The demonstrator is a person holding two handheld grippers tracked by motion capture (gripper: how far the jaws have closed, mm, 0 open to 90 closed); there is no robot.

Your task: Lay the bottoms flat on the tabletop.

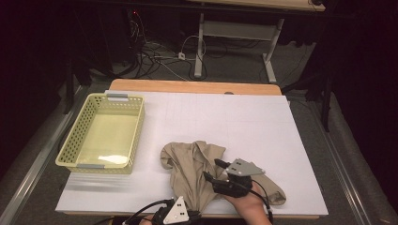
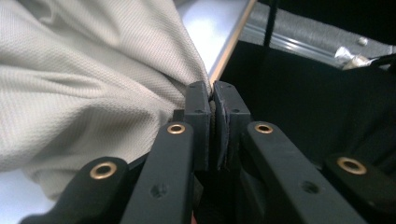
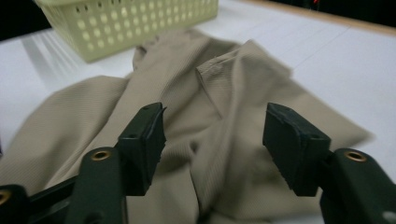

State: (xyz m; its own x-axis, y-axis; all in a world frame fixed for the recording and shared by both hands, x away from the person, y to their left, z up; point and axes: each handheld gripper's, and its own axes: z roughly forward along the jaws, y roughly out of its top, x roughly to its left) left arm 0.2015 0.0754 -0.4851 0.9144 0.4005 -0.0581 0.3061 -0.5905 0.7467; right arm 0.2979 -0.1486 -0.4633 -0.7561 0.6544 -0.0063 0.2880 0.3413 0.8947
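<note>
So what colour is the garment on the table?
Beige, plain, no pattern; the garment shows best in the right gripper view.

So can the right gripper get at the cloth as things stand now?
Probably yes. The right gripper has its jaws apart and points at the cloth, which lies bunched right under them, with nothing between. The left gripper pinches the cloth's near edge, off to one side.

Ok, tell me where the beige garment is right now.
In the high view the beige garment lies crumpled on the white table cover near its front edge, right of the yellow basket, with the left gripper pinching its edge.
</note>
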